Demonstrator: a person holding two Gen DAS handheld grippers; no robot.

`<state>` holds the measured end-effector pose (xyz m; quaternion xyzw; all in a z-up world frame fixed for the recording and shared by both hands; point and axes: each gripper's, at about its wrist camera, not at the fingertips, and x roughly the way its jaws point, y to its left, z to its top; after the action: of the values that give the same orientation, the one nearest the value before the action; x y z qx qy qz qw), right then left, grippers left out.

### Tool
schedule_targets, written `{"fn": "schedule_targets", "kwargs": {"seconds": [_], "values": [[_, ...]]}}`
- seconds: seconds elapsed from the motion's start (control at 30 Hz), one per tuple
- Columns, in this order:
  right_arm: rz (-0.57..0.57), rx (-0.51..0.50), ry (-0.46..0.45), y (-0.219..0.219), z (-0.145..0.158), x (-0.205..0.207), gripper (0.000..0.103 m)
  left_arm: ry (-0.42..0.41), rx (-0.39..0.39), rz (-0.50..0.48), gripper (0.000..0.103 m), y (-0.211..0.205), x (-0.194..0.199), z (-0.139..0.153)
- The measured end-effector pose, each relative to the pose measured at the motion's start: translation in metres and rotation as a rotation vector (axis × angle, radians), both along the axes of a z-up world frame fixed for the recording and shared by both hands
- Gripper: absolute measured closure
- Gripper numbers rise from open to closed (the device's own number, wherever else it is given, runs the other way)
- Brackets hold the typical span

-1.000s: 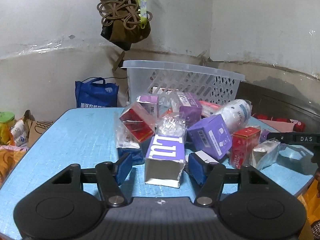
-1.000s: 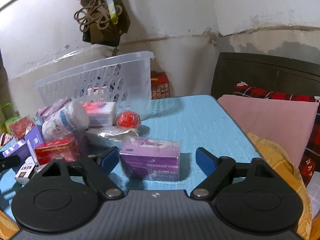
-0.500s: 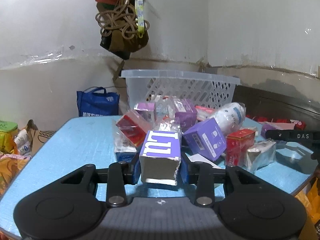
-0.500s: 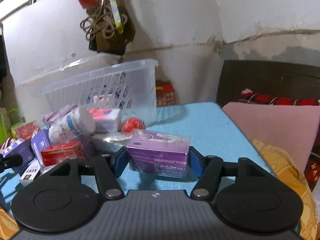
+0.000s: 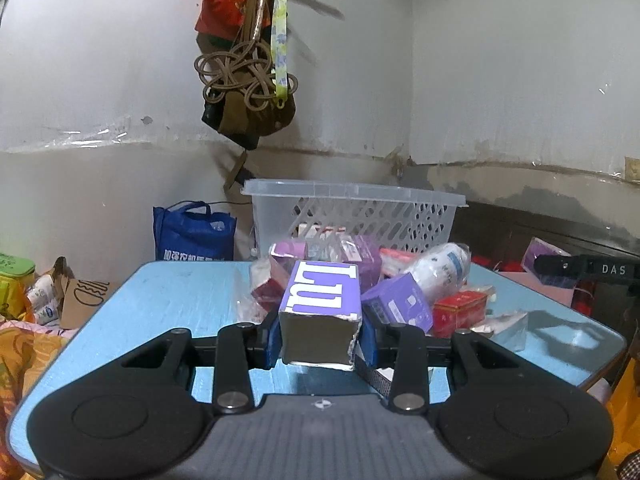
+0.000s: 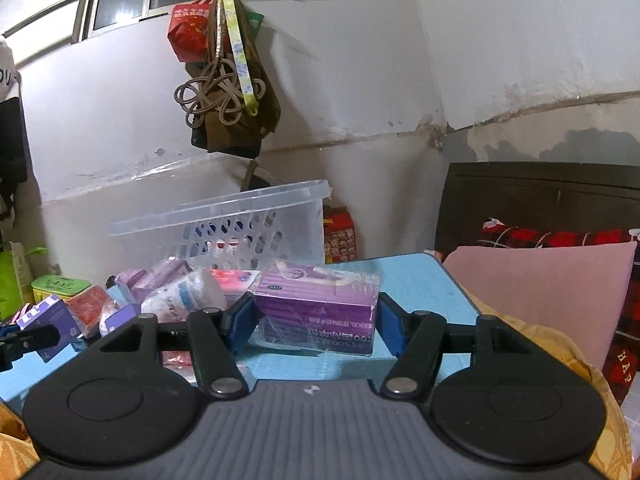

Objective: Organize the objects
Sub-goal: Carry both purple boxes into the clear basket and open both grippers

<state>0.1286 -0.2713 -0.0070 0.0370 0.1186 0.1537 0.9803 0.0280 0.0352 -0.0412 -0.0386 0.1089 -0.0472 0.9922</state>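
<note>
A: What does the left gripper (image 5: pixel 320 338) hold?

B: Its jaws are closed on a purple carton (image 5: pixel 320 312) with big white letters on top. The blue pads (image 5: pixel 271 339) press on both sides of it. The end that faces the camera is silver and a little torn. The carton is lifted off the blue bench (image 5: pixel 176 300), just in front of the pile.

A: And the right gripper (image 6: pixel 316 322)?

B: Its jaws are closed too, but wider, on a purple tissue pack (image 6: pixel 316 306) in clear wrap. The pack lies across between the two blue pads (image 6: pixel 240 322), with its print upside down. It hangs a little above the bench (image 6: pixel 416 280), near the right edge.

A: Where are the other things?

B: In the left wrist view they lie in a heap in the middle of the bench: a smaller purple box (image 5: pixel 396 308), a red box (image 5: pixel 460 312), a white roll in plastic (image 5: pixel 440 270) and a silver packet (image 5: pixel 508 326). Behind the heap stands a clear plastic basket (image 5: pixel 352 208) with holes in its wall. Some items are already inside it, but I cannot tell which.

A: What is beside the bench?

B: A pink cushion (image 6: pixel 540 288) at the right side, and a blue bag (image 5: pixel 194 232) on the floor behind.
</note>
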Motion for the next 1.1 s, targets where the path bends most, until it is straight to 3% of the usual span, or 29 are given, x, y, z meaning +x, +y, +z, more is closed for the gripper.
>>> {"fn": "schedule_targets", "kwargs": {"seconds": [0.53, 0.77, 0.97, 1.1], "values": [[0.071, 0.012, -0.059, 0.007, 0.02, -0.007, 0.038, -0.044, -0.037, 0.004, 0.061, 0.006, 0.0, 0.022], [0.123, 0.005, -0.096, 0.017, 0.042, 0.002, 0.038, -0.079, -0.055, -0.023, 0.061, 0.015, 0.016, 0.05], [0.19, -0.006, -0.153, 0.043, 0.091, 0.051, 0.038, -0.113, -0.051, -0.064, 0.061, 0.018, 0.082, 0.113], [0.229, -0.013, -0.118, 0.066, 0.112, 0.111, 0.038, -0.032, -0.058, -0.071, 0.061, 0.015, 0.151, 0.14]]}}
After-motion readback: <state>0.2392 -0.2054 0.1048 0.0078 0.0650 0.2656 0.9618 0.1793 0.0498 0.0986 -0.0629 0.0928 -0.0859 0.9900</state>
